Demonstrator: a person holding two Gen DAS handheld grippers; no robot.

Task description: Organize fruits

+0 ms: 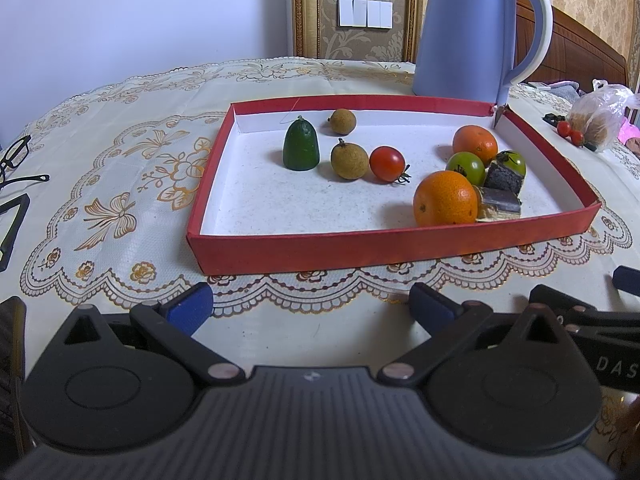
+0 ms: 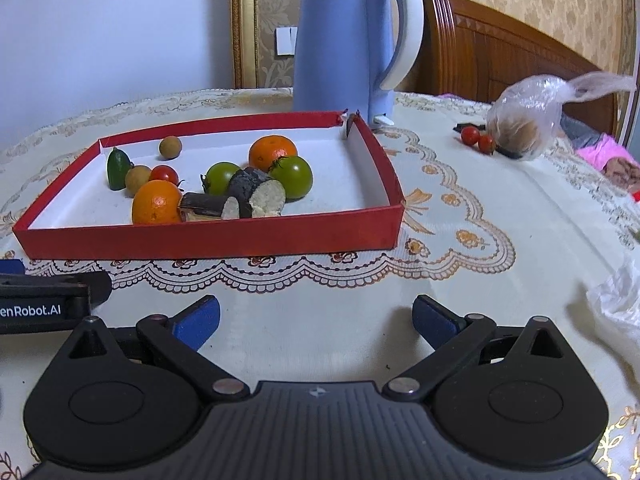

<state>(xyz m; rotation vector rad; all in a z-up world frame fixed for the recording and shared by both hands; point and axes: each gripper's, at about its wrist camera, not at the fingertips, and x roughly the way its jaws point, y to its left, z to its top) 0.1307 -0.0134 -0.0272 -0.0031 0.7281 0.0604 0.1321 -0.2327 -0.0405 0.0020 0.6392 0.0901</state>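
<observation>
A shallow red box (image 1: 360, 246) (image 2: 208, 238) with a white floor sits on the table. Inside lie two oranges (image 1: 445, 199) (image 2: 273, 153), two green tomatoes (image 1: 466, 166) (image 2: 294, 176), a red cherry tomato (image 1: 387, 163) (image 2: 164, 174), two brown longans (image 1: 349, 159) (image 2: 170, 147), a dark green fruit piece (image 1: 301, 144) (image 2: 117, 168) and two dark sugarcane pieces (image 1: 503, 178) (image 2: 258, 194). My left gripper (image 1: 310, 310) and right gripper (image 2: 316, 316) both hover open and empty in front of the box. Two more red cherry tomatoes (image 2: 478, 139) (image 1: 570, 132) lie outside, far right.
A blue kettle (image 1: 476, 28) (image 2: 344, 44) stands behind the box. A clear plastic bag (image 2: 528, 120) (image 1: 598, 118) with round brown things lies at the far right. Black glasses (image 1: 16, 160) lie at the left. The lace tablecloth (image 2: 460, 280) covers the table.
</observation>
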